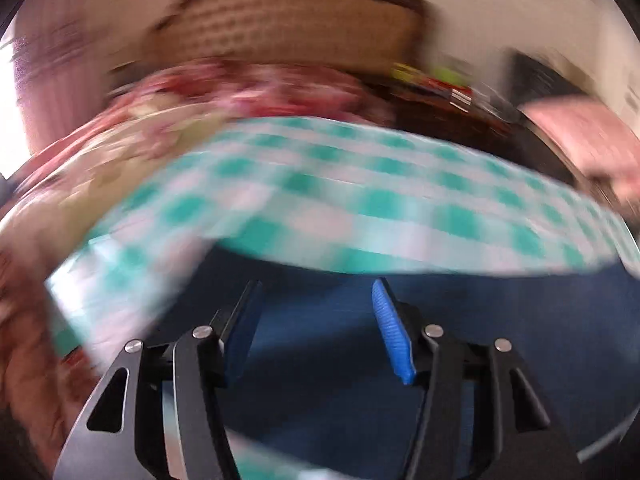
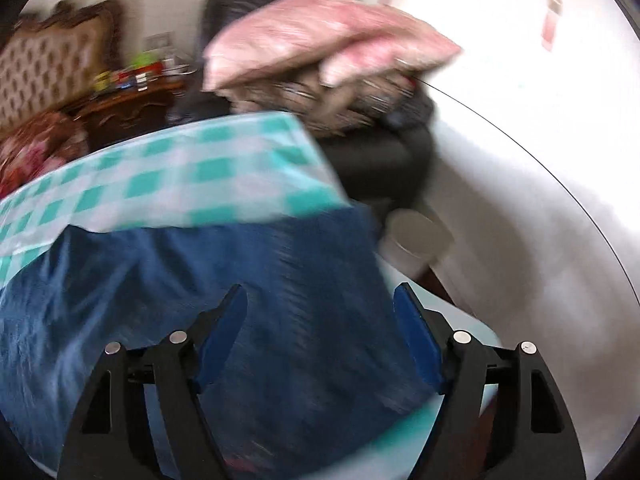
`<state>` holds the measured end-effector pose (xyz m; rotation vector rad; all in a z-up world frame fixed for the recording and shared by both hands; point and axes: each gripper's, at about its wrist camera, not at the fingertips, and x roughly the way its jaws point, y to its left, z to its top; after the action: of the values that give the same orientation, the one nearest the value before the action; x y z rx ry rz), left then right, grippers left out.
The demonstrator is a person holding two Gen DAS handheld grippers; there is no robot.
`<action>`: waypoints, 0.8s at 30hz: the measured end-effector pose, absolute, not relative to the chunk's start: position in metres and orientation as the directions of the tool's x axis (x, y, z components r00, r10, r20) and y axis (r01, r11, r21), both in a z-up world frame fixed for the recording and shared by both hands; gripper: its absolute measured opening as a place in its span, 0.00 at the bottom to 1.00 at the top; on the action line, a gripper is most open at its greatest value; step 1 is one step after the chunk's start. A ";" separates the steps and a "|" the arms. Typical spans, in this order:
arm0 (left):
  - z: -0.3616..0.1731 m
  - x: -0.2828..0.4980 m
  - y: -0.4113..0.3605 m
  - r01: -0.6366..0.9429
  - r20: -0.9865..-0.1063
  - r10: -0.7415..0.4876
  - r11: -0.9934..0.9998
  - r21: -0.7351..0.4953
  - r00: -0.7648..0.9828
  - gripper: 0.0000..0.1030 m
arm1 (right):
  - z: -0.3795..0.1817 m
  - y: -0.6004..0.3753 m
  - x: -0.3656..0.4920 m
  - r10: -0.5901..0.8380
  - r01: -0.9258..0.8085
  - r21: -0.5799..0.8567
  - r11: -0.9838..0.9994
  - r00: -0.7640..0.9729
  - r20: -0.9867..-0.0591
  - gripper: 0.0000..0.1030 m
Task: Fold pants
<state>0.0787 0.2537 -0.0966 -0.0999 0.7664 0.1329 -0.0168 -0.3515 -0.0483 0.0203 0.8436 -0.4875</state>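
a: left gripper — jaws apart, nothing between the pads. blue pants lie below and ahead of it, on the teal-check cloth. picture heavily smeared.

b: right gripper likewise: jaws wide apart, blue fabric beneath the gap, no pad seen pressing on it. the pants' right edge falls just under its right finger.

a: pants sit bunched at the near end of the checked surface; farther out, a pink pillow on a dark chair, a pale cup beside the bed edge.

b: my reading: between grasps, a fold just laid or about to be picked up. can't tell how many folds are in; blur hides the seams.

a: next move calls for finding two matching edge points, closing both grippers on single layers, lifting together.
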 end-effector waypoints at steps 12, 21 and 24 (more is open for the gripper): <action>-0.151 0.134 0.149 0.066 -0.803 -0.048 0.998 -0.011 0.594 0.62 | -0.103 -0.328 0.085 -0.332 0.279 -0.209 0.937 0.535 -0.777 0.75; -0.132 0.141 0.155 0.014 -0.802 -0.067 0.997 -0.073 0.594 0.51 | -0.097 -0.313 0.080 -0.363 0.260 -0.257 0.931 0.566 -0.741 0.80; -0.137 0.146 0.117 0.091 -0.809 -0.102 0.994 -0.060 0.578 0.51 | -0.103 -0.323 0.080 -0.409 0.319 -0.272 0.908 0.528 -0.745 0.82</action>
<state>0.1456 0.1173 -0.1365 -0.0127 0.9473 -0.1124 0.0799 -0.3234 -0.1025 -0.1069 0.9174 -0.4356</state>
